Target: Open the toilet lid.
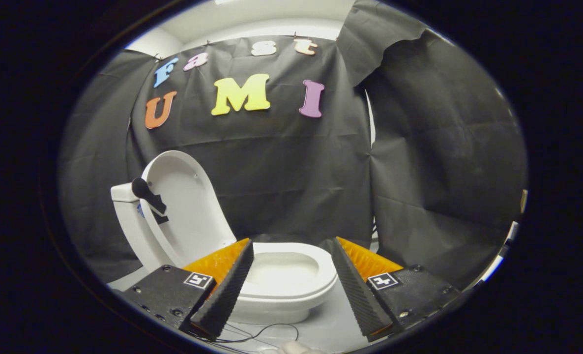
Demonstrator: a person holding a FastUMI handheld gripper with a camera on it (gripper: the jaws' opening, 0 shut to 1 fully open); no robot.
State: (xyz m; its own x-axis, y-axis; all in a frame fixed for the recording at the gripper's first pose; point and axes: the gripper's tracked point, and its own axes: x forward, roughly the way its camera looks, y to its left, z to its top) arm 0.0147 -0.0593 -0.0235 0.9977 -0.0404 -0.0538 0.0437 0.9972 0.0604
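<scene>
Gripper view looks along the two fingers of the hand-held gripper (291,260), which stand spread wide with nothing between their pads; it is released and grips nothing. Just beyond them, and seen through the gap, sits a small white toilet (281,280) on a pale surface (331,329).

The toilet lid (186,206) is already raised, standing near upright and leaning back toward the tank (124,194), so the seat and the bowl opening lie exposed. That lean is why it holds itself up: its weight rests rearward past the hinge, so no grip is needed to keep it there. A dark lever (146,192) juts from the tank beside the lid's edge. Whether the lid touches the tank I cannot tell.

By my reading the task is as good as done, and the open fingers, set apart from the lid, suit a hand that has no more work on it. A thin dark cable (262,335) lies on the surface near the fingers.
</scene>
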